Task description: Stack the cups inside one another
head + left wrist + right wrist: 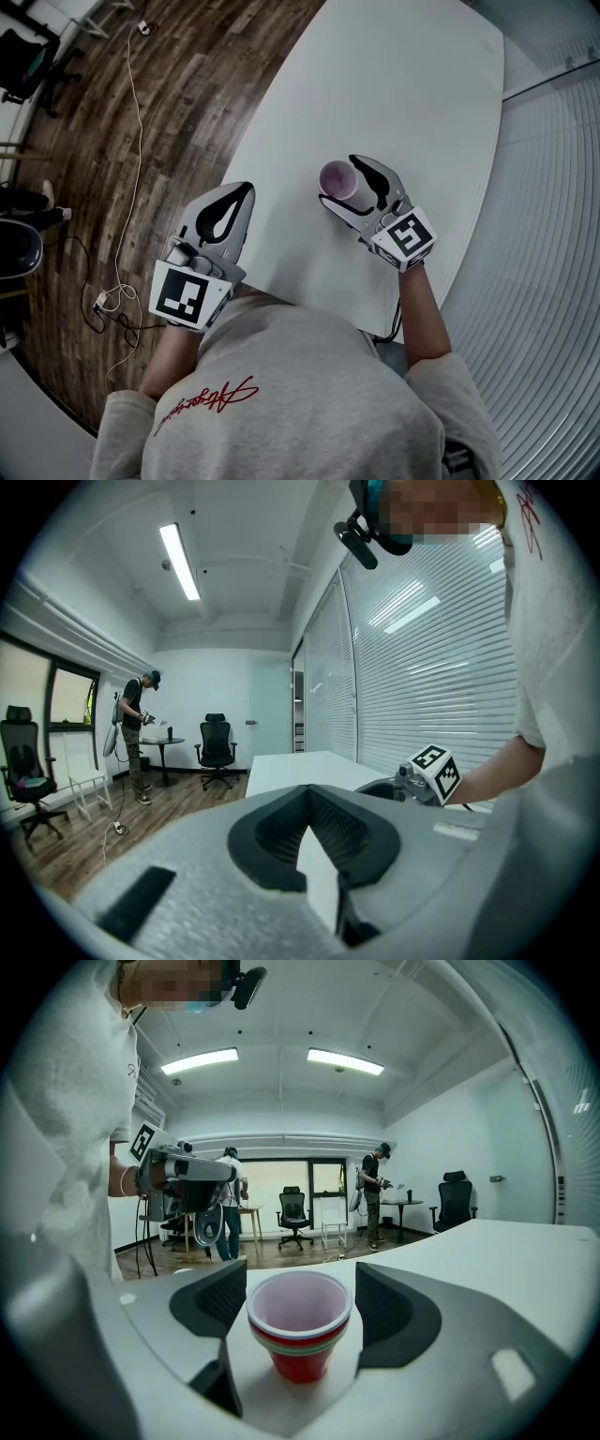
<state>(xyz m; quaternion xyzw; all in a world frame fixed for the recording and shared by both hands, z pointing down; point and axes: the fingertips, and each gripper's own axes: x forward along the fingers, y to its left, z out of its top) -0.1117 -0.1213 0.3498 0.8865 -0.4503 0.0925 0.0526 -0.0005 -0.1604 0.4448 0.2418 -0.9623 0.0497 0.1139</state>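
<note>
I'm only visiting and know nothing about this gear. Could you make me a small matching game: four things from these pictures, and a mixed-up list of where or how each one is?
Things:
1. left gripper
2. right gripper
3. cup stack
4. white cable

Places or states:
A. standing upright on the white table
B. lying on the wooden floor
C. jaws apart, one on each side of the cup stack
D. jaws together, nothing between them

Pairs: 1-D, 2-C, 3-A, 4-B.
</note>
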